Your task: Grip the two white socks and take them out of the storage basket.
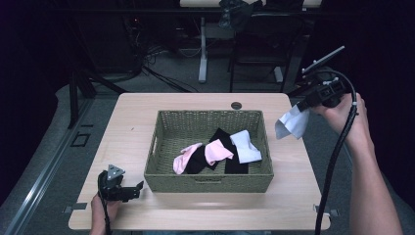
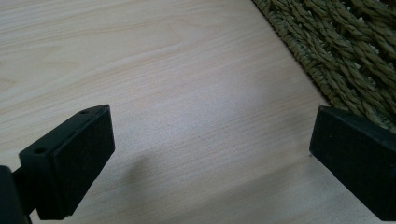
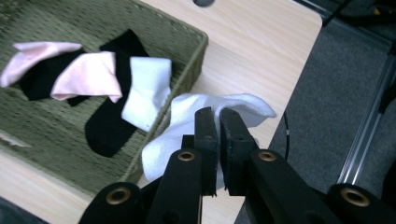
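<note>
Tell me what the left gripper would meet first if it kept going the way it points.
Probably the bare table, since the open left gripper tilts down at it. Skimming level instead, it would meet the woven basket wall, though depth is hard to judge.

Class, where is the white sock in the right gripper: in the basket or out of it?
Out. The white sock hangs pinched in the right gripper, in the air beyond the right wall of the basket.
</note>
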`<move>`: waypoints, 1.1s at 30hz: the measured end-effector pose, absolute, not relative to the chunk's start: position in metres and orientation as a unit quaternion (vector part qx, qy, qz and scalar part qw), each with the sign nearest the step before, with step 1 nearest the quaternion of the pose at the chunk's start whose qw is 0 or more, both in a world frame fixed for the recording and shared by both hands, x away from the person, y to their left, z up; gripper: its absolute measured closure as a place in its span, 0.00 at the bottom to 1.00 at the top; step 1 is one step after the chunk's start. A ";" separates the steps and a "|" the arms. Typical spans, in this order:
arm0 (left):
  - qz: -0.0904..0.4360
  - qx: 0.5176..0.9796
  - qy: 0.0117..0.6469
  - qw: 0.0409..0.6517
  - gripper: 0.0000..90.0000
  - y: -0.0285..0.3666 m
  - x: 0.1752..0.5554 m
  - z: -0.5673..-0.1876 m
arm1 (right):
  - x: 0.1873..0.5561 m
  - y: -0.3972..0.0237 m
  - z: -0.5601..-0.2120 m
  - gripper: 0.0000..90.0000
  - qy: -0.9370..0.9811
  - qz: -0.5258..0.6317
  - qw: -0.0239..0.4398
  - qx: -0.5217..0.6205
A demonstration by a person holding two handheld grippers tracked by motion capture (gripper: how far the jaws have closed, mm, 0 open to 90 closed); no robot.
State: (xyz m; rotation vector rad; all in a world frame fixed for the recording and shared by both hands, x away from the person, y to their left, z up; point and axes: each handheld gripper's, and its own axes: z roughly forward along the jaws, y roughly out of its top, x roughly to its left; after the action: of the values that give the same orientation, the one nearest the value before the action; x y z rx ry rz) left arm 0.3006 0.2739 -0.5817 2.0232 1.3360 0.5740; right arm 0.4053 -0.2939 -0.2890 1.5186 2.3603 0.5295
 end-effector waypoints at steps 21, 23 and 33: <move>0.219 0.770 0.508 0.318 0.00 0.273 0.301 -0.582 | 0.422 -0.310 -0.412 0.96 0.809 0.125 0.111 0.564; 0.219 0.770 0.508 0.318 0.00 0.274 0.301 -0.582 | 0.424 -0.310 -0.426 0.96 0.810 0.115 0.104 0.565; 0.220 0.769 0.509 0.318 0.00 0.274 0.301 -0.582 | 0.434 -0.308 -0.487 0.93 0.807 0.095 0.075 0.578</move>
State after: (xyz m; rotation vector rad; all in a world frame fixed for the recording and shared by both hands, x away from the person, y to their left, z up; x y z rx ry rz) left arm 0.3007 0.2736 -0.5822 2.0234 1.3384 0.5780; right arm 0.4342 -0.3085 -0.4870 1.7325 2.4213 0.2844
